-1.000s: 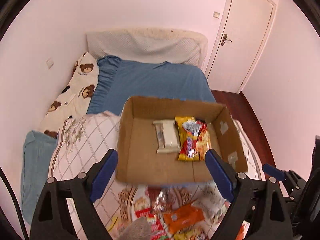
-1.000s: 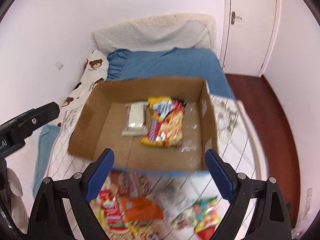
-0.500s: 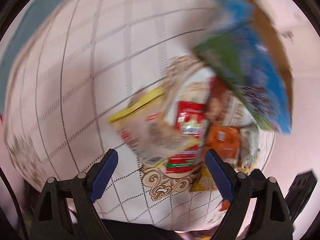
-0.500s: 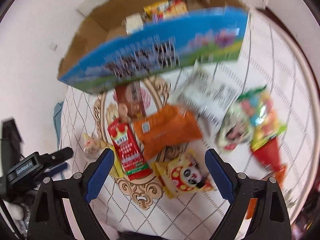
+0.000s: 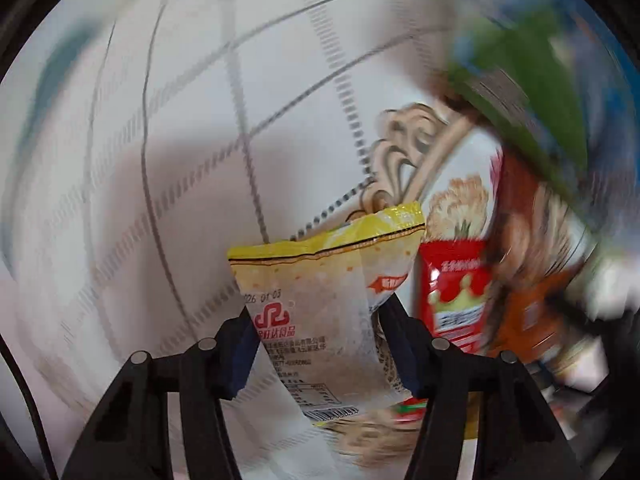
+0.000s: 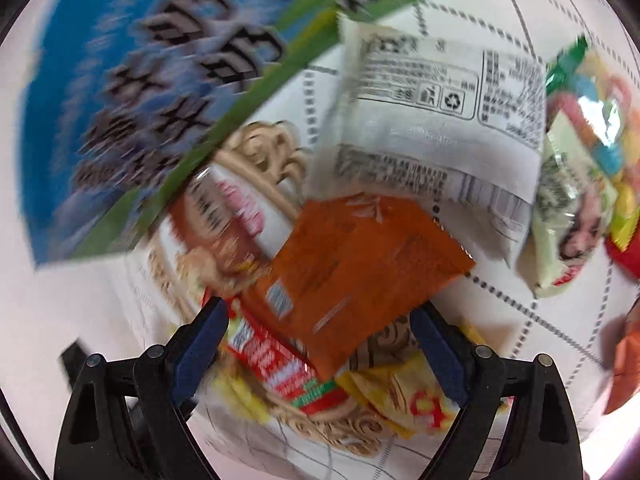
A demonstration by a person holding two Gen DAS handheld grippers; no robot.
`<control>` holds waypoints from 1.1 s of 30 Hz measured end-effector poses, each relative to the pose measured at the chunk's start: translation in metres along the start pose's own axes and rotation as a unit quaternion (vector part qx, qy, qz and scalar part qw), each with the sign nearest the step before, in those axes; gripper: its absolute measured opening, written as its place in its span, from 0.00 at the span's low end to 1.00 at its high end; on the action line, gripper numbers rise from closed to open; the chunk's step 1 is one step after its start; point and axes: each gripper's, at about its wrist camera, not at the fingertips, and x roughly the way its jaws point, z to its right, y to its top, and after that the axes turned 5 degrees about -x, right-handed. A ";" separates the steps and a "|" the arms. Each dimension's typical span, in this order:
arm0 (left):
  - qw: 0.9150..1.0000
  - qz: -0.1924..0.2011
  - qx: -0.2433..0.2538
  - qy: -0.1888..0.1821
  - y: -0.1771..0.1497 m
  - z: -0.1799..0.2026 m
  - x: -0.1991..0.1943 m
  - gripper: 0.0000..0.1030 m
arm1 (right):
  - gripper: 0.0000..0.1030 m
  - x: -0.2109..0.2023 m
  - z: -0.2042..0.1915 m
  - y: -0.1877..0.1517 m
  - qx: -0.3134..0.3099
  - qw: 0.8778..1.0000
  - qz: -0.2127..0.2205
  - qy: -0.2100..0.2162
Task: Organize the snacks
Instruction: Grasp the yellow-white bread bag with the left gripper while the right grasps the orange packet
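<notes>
In the left wrist view my left gripper [image 5: 320, 340] is shut on a yellow-topped clear snack packet [image 5: 320, 292], its fingers pressing both sides. A red packet [image 5: 456, 300] lies just right of it. In the right wrist view my right gripper [image 6: 320, 356] is open, its fingers straddling an orange packet [image 6: 352, 268] that lies on a red packet [image 6: 280, 364] and a yellow packet [image 6: 404, 392]. A white packet [image 6: 440, 120] and a colourful candy bag [image 6: 592, 120] lie beyond. The box's blue and green outer wall [image 6: 132, 100] stands at upper left.
The snacks lie on a white checked cloth [image 5: 160, 160] with a brown scroll pattern [image 5: 404, 152]. The box wall [image 5: 532, 76] shows blurred at the upper right of the left view. An orange item [image 6: 624, 360] sits at the right edge of the right view.
Both grippers have dropped from above the box down to the snack pile. The left jaws have closed onto the yellow-topped packet. The right gripper has come close over the orange packet.
</notes>
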 end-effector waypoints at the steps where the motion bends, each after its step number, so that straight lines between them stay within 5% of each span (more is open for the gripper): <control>1: 0.999 0.009 0.032 0.019 -0.004 0.007 -0.001 0.54 | 0.92 0.005 -0.001 0.002 0.011 1.000 0.000 -0.010; 4: 0.996 0.013 0.073 0.043 -0.010 0.016 0.002 0.55 | 0.92 0.018 -0.017 0.006 -0.013 0.998 -0.007 -0.069; 7: 0.996 0.001 0.080 0.044 -0.010 0.024 0.006 0.56 | 0.91 0.028 -0.046 0.001 -0.124 0.984 -0.009 -0.130; 10: 0.997 -0.015 0.075 0.032 -0.008 0.025 0.010 0.56 | 0.81 0.032 -0.067 -0.018 -0.270 0.946 -0.002 -0.176; 13: 0.997 -0.042 0.057 0.018 -0.007 0.023 0.023 0.62 | 0.70 0.028 -0.066 -0.033 -0.358 0.916 -0.006 -0.179; 16: 0.998 -0.044 0.035 0.017 -0.006 0.026 0.028 0.65 | 0.70 0.024 -0.061 -0.043 -0.415 0.888 -0.017 -0.196; 18: 0.999 -0.033 0.030 0.012 -0.007 0.029 0.028 0.64 | 0.70 0.016 -0.058 -0.041 -0.414 0.890 -0.021 -0.190; 23: 0.985 0.023 0.152 0.074 -0.028 0.065 0.018 0.56 | 0.75 -0.015 -0.047 -0.010 -0.299 0.949 0.000 -0.102; 25: 0.983 0.018 0.166 0.080 -0.034 0.072 0.022 0.56 | 0.75 -0.014 -0.049 -0.001 -0.276 0.955 0.007 -0.106; 29: 0.995 -0.017 0.094 0.012 -0.025 0.050 0.027 0.64 | 0.75 0.012 -0.061 0.009 -0.270 0.951 -0.002 -0.148; 33: 0.997 -0.038 0.046 -0.050 -0.013 0.032 0.029 0.66 | 0.68 0.035 -0.086 -0.013 -0.337 0.916 0.019 -0.215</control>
